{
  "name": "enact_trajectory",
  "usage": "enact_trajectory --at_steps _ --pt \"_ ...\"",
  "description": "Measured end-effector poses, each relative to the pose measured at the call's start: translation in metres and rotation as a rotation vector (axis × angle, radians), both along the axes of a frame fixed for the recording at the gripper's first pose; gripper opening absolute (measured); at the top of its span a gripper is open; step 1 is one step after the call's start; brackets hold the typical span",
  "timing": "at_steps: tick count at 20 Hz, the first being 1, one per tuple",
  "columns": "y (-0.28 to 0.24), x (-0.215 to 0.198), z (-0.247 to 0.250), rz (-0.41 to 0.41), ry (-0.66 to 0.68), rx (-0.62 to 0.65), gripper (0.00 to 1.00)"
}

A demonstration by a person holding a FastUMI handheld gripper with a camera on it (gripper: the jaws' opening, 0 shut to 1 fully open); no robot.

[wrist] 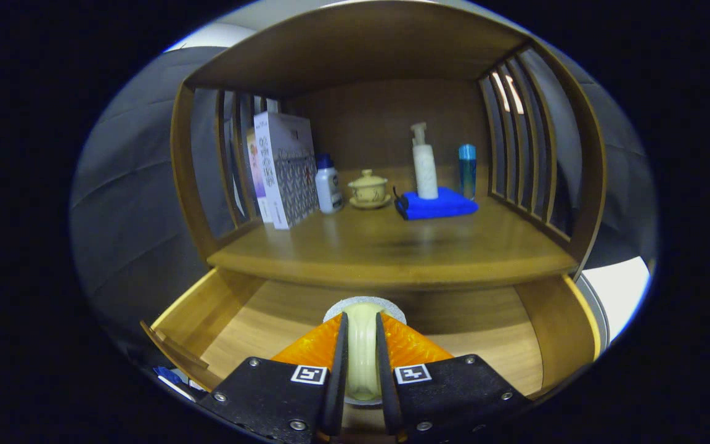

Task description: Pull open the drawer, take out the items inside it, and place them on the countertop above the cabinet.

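The drawer (484, 351) stands pulled open below the counter (392, 246). The claw (362, 354) is clamped on a pale roll of tape (363, 345), held on edge over the drawer floor. Remaining: set the roll on the counter at 12 o'clock, clear of the blue cloth (438, 203) and lidded cup (368, 187).

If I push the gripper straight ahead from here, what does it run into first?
The gripper, shut on a pale round item over the open drawer, would likely meet the front edge of the countertop first, or pass just beneath it; depth is unclear.
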State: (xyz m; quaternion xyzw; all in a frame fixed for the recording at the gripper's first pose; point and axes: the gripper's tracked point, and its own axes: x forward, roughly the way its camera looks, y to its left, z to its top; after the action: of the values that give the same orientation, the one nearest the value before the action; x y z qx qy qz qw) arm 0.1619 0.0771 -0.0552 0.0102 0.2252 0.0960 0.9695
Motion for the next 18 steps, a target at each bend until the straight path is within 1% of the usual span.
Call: enact_trajectory --at_steps 5,13,18 --pt "0.004 0.017 0.037 -0.002 -0.073 0.006 0.26" --pt "0.003 0.066 0.070 -0.053 -0.094 0.015 0.26" --pt "-0.004 0.103 0.077 -0.092 -0.105 -0.056 0.26"
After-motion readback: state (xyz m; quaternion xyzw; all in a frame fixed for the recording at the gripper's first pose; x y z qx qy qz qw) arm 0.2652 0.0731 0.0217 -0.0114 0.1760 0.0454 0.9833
